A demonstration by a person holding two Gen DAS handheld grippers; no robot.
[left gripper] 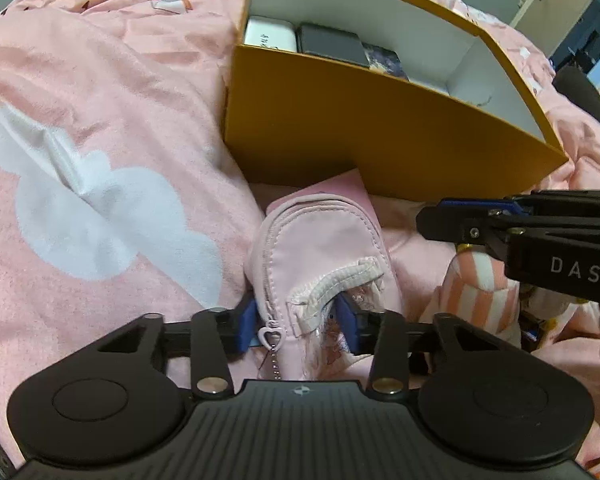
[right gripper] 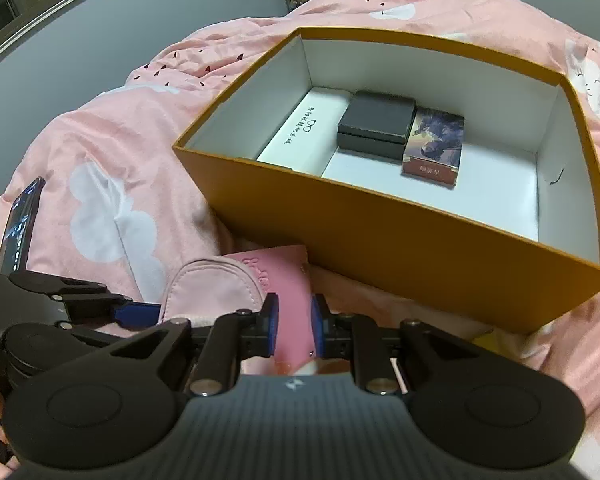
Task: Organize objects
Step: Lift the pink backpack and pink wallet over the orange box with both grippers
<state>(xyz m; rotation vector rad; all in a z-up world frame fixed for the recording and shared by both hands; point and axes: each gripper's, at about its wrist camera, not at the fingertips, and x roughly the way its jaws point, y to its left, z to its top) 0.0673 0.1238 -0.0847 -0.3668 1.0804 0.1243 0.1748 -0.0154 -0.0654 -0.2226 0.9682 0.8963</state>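
L tongs [left gripper: 298, 322] clamp a pink pouch [left gripper: 320, 248], pads pressing both sides near its zip; the pouch lies on the bed [left gripper: 100, 80] just in front of the orange box [right gripper: 380, 236]. R tongs [right gripper: 294, 330] stand narrow w/ a pink card [right gripper: 290, 280] between the pads; can't tell if they press it. The card sits beside the pouch, touching the box wall. Inside the box: white case [right gripper: 304, 128], black case [right gripper: 376, 122], printed pack [right gripper: 434, 146].

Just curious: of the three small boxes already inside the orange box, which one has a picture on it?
The small box with the picture, on the right of the row. The middle one is plain black, the left one white with writing.
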